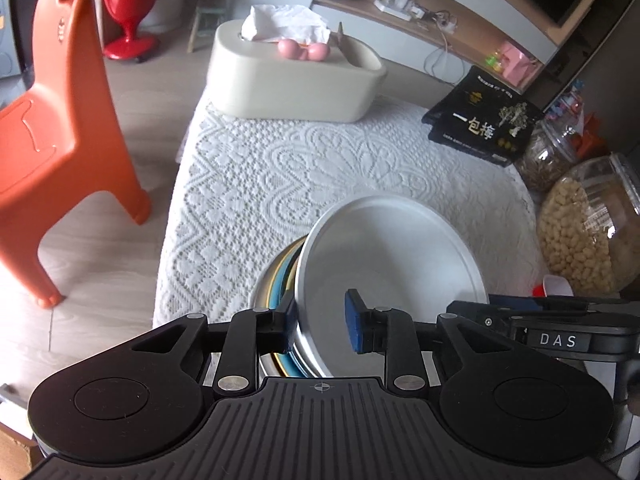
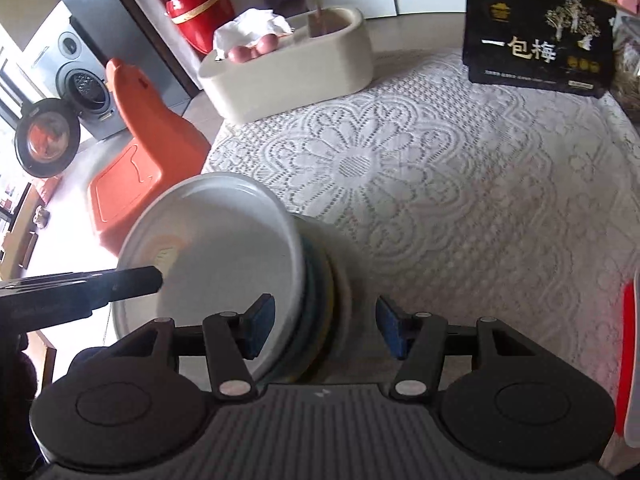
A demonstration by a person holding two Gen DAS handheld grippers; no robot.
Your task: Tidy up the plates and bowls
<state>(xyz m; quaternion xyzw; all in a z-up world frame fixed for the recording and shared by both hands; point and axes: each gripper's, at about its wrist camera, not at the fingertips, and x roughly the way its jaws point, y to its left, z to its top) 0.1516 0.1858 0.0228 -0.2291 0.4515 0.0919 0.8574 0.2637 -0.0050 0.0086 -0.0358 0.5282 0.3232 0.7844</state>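
A white plate [image 1: 392, 256] stands tilted on edge over a stack of grey, yellow and blue plates [image 1: 280, 280] on the lace-covered table [image 1: 280, 168]. My left gripper [image 1: 322, 320] is shut on the white plate's near rim, one pad behind the rim against the stack and the other on its inner face. The right wrist view shows that plate [image 2: 224, 248] with one left finger [image 2: 132, 282] lying across its face. My right gripper [image 2: 326, 330] straddles the plate and the blurred stack [image 2: 324, 300]. Its right pad stands apart from the stack's side, so it is open.
At the table's far end sit a cream tissue box [image 1: 296, 80] and a black snack bag [image 1: 480, 120]. Two clear jars [image 1: 588, 232] line the right side. An orange chair [image 1: 60, 140] stands on the floor beside the table's left edge. A red-and-white item [image 2: 630, 360] lies at the right.
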